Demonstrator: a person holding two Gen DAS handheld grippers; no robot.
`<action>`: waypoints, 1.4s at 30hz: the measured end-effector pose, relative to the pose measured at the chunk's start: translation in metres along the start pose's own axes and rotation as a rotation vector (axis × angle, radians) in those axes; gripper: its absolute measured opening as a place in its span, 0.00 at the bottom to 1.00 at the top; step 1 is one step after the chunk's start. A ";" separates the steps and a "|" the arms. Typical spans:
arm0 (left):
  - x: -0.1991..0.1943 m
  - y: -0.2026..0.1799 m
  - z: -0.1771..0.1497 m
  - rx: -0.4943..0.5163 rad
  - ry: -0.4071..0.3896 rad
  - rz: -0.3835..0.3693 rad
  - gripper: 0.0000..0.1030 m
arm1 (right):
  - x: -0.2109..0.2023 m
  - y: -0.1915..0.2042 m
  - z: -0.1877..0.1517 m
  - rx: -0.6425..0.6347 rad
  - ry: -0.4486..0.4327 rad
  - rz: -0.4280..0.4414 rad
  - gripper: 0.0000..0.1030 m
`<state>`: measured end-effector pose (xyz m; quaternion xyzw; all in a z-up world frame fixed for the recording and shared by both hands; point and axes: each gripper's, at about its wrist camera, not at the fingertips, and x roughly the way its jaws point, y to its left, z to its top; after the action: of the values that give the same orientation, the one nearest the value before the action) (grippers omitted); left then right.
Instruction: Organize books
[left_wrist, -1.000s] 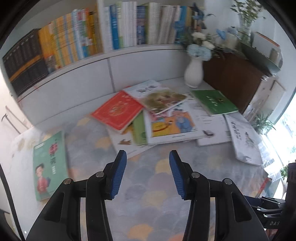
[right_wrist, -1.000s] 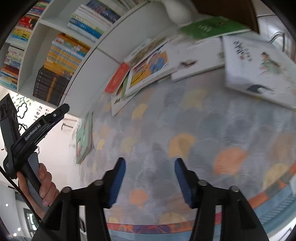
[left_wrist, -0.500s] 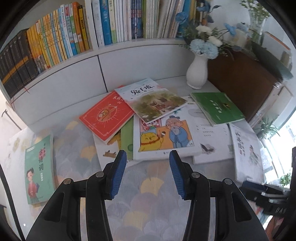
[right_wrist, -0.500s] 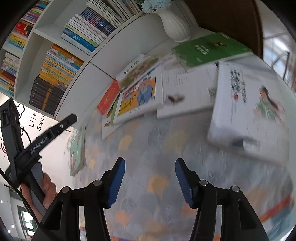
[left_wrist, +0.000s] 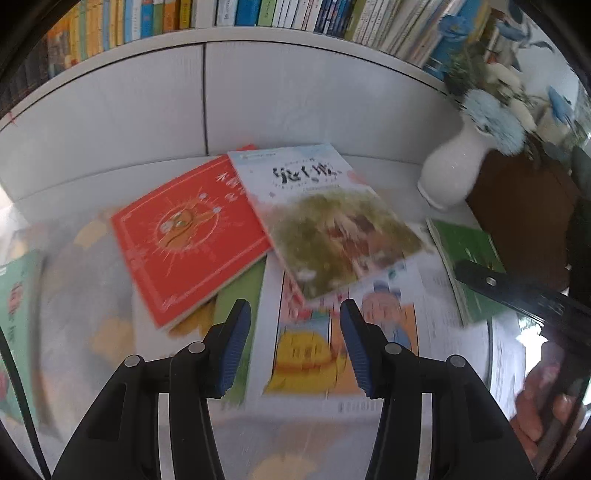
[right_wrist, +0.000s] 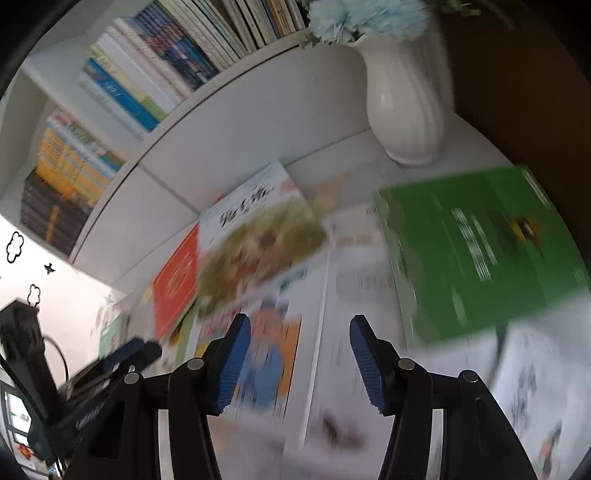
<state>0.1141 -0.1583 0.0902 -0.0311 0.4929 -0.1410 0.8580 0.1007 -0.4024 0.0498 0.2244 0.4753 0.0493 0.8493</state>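
books (left_wrist: 332, 229) lie scattered and overlapping on the table (left_wrist: 92, 295) i work over, below a white shelf (left_wrist: 207, 92) packed with spines; a white vase (right_wrist: 406, 99) stands at the back. my left tool (left_wrist: 295, 343) and right tool (right_wrist: 299, 362) both gape, gripping nothing.

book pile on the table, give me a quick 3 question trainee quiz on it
1. True or false: the red book lies on top of the landscape-cover book.
2. Which thing stands upright beside the pile? A. a mug B. a white vase C. a lamp
3. Fill in: the left tongs and the right tongs both hold ____.

Key: 1 false, the landscape-cover book overlaps the red one; 2 B; 3 nothing, both are open over the books.
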 end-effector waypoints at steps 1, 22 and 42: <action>0.006 -0.001 0.005 0.001 0.001 0.000 0.46 | 0.009 0.000 0.008 -0.007 0.003 -0.002 0.49; 0.049 0.002 0.013 -0.052 0.088 -0.183 0.50 | 0.056 0.013 0.037 -0.104 0.063 -0.003 0.32; 0.020 0.061 0.039 -0.031 -0.008 -0.034 0.52 | 0.033 0.048 -0.010 -0.046 0.091 0.043 0.32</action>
<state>0.1694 -0.1087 0.0813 -0.0531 0.4909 -0.1477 0.8570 0.1165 -0.3466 0.0397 0.2125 0.5073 0.0884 0.8305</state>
